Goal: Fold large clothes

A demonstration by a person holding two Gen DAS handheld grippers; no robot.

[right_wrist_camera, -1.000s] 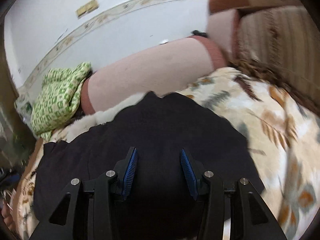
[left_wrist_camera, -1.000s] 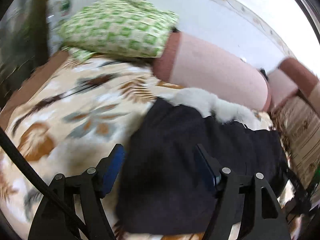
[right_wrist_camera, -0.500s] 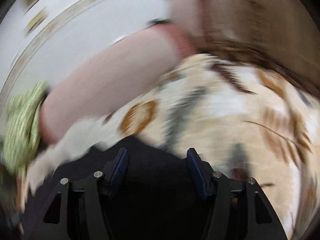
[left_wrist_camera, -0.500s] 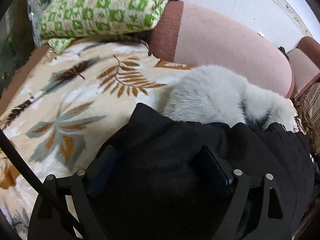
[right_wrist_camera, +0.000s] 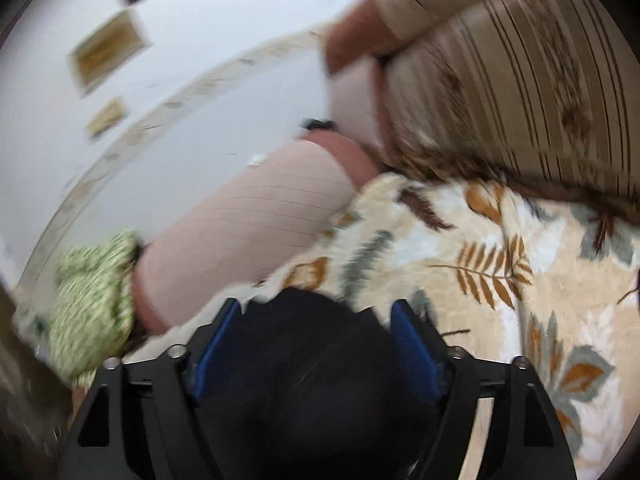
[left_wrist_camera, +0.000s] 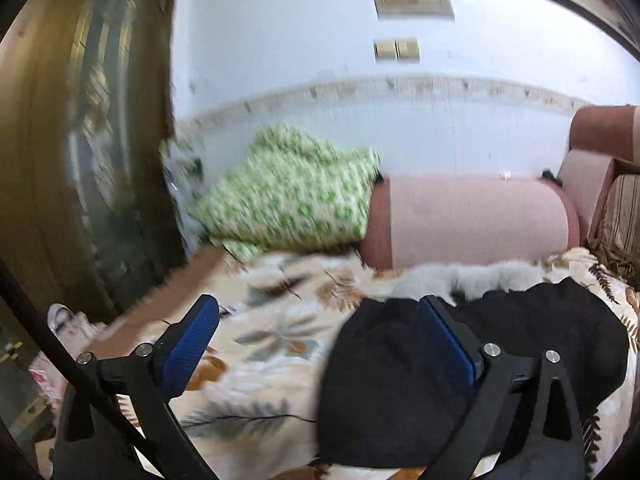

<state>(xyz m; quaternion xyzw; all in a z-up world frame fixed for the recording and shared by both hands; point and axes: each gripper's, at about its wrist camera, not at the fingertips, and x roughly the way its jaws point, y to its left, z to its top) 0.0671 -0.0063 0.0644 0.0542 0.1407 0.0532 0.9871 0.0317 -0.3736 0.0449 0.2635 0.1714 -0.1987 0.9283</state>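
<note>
Since half a second ago both views have tilted up toward the wall, and the black garment [left_wrist_camera: 460, 364], soft, limp and probably bulky, lies on the leaf-print bed [left_wrist_camera: 276, 344] beneath the spread left tool [left_wrist_camera: 320, 340] and spread right tool [right_wrist_camera: 316, 344], best pinched at an edge.

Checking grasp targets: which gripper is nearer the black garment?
Right. The right gripper has the black garment bunched between its open fingers; the left gripper sits at its edge, mostly over the leaf-print blanket.
</note>
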